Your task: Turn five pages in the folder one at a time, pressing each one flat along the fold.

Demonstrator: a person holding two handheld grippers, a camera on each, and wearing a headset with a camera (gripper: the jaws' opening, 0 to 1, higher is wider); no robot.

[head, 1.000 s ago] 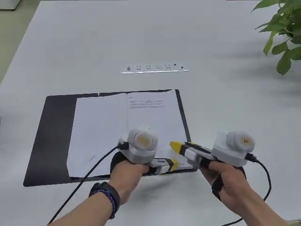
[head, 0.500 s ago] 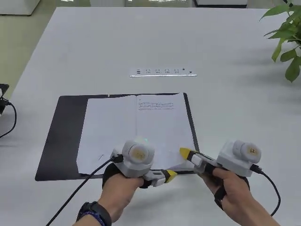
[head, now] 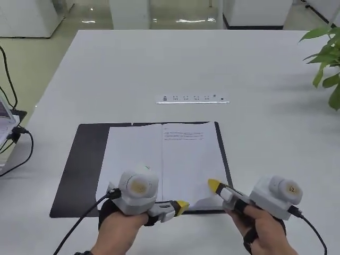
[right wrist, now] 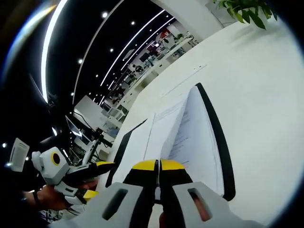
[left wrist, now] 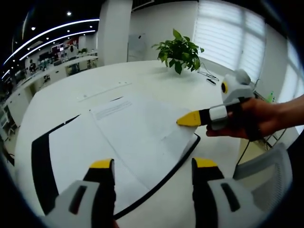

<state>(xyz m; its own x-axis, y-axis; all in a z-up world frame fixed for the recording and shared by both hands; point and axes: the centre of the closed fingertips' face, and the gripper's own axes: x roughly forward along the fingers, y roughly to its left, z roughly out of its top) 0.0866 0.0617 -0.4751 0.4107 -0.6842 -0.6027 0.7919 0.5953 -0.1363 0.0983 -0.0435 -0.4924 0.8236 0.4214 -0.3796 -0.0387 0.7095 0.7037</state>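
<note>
Left hand-held gripper (left wrist: 153,164): jaws spread wide, nothing between them, hovering off the near edge of the folder (head: 79,170). Not touching paper.

Right hand-held gripper (right wrist: 159,165): yellow tips pressed together, no gap. In the left gripper view its tip sits at the near right corner of the right-hand page (head: 191,164). Cannot tell whether paper is pinched.

Folder lies open and flat on the white surface (head: 159,64), in front of both hand-held grippers. Black cover exposed on the left, a white page (head: 133,154) on each side of the fold.

Count: two hand-held grippers, one folder, two pages showing, one power strip (head: 192,99) beyond the folder, one potted plant (head: 329,69) at far right.
</note>
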